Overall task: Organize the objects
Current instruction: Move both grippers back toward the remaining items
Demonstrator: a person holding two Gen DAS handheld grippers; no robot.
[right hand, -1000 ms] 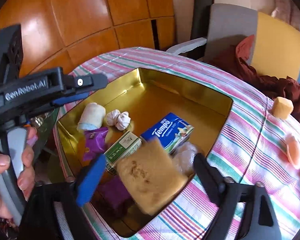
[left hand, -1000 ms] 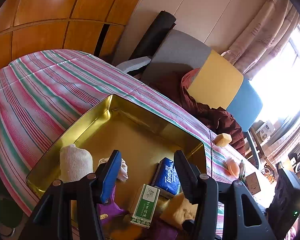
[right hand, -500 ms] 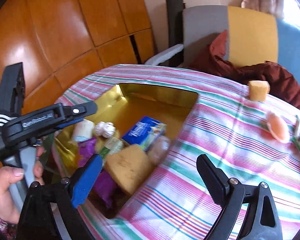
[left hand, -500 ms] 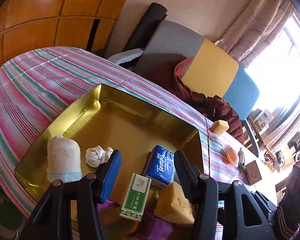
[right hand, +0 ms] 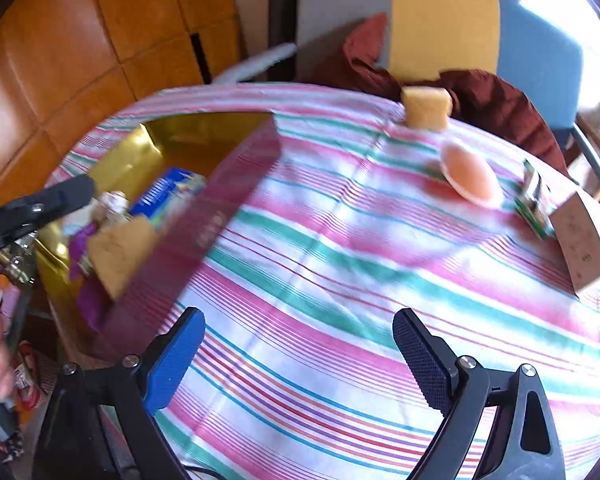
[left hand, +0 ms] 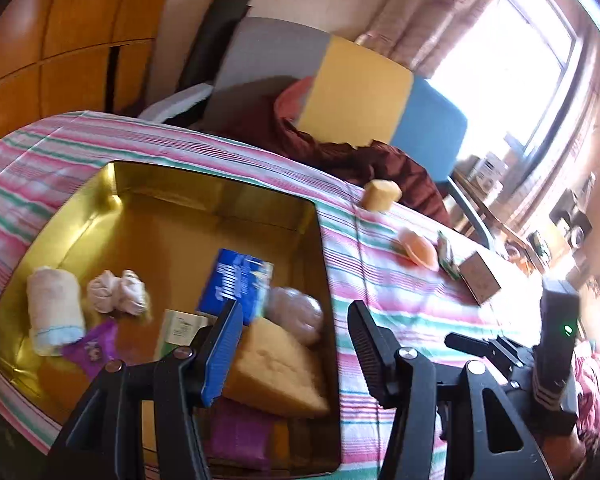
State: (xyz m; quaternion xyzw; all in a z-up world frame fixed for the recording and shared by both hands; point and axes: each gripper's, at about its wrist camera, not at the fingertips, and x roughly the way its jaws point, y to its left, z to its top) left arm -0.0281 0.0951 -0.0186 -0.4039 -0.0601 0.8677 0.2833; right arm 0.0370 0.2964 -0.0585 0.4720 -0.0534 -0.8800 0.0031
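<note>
table (right hand: 340, 264): covered by a striped cloth, bare and open across its middle; far edge drops to a chair with a dark red garment
gold tin (left hand: 112, 208): sits at the table's left end, high walls all round; holds a large sponge (left hand: 276, 364), blue tissue pack (left hand: 236, 284), rolled white cloth (left hand: 54, 312), purple wrappers and a small carton
brown block (right hand: 580, 240): loose on the cloth at the right, just beside a green packet (right hand: 534, 200)
peach pad (right hand: 470, 176): loose, between the green packet and the small sponge
small sponge (right hand: 426, 108): loose at the far edge, touching the red garment, well apart from the tin
left gripper (left hand: 296, 340): jaws spread wide, empty, hovering over the tin's near right corner
right gripper (right hand: 300, 352): jaws spread wide, empty, above bare cloth, facing the loose items
risk: small sponge may be nudged off the far edge by a low reach; green packet and brown block sit so close that one finger could catch both; tin wall could snag a carried item
room: wide free cloth between tin and loose items; empty floor in the tin's far half
</note>
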